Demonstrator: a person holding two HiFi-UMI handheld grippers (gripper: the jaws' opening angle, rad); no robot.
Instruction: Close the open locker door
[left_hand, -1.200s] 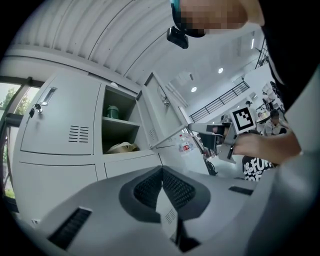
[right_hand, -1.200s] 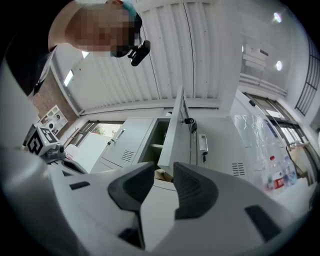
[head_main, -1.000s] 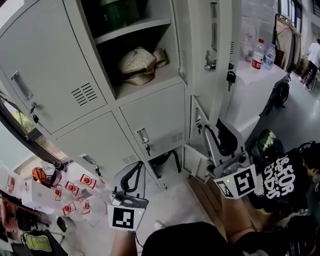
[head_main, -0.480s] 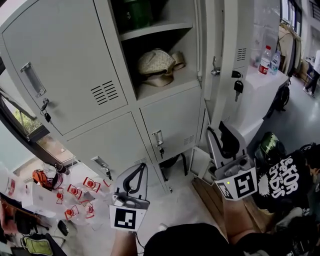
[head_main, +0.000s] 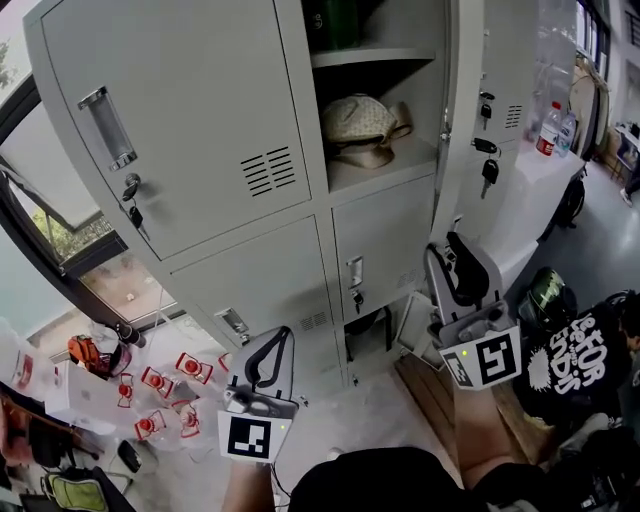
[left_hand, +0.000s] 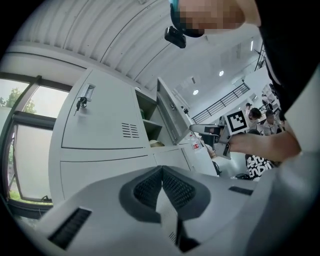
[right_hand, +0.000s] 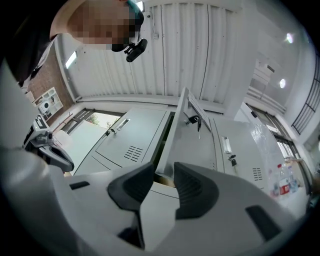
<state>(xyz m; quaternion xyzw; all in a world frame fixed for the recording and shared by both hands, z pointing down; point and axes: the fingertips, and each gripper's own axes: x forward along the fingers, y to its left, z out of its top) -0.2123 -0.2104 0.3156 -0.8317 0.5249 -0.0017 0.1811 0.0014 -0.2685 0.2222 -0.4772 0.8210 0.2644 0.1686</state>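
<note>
We hold our right gripper (head_main: 462, 272) low and near the open locker door (head_main: 457, 130) above it, jaws slightly spread and empty, likely ready to push. Our left gripper (head_main: 268, 355) hangs idle, jaws pressed together.

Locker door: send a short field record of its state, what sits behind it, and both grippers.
door: open locker door, swung out to the right
lock: keys hanging on the door's outer face
inside: beige hat
left gripper: shut, empty, held low
right gripper: open, empty, below the door
task: door not yet closed
</note>
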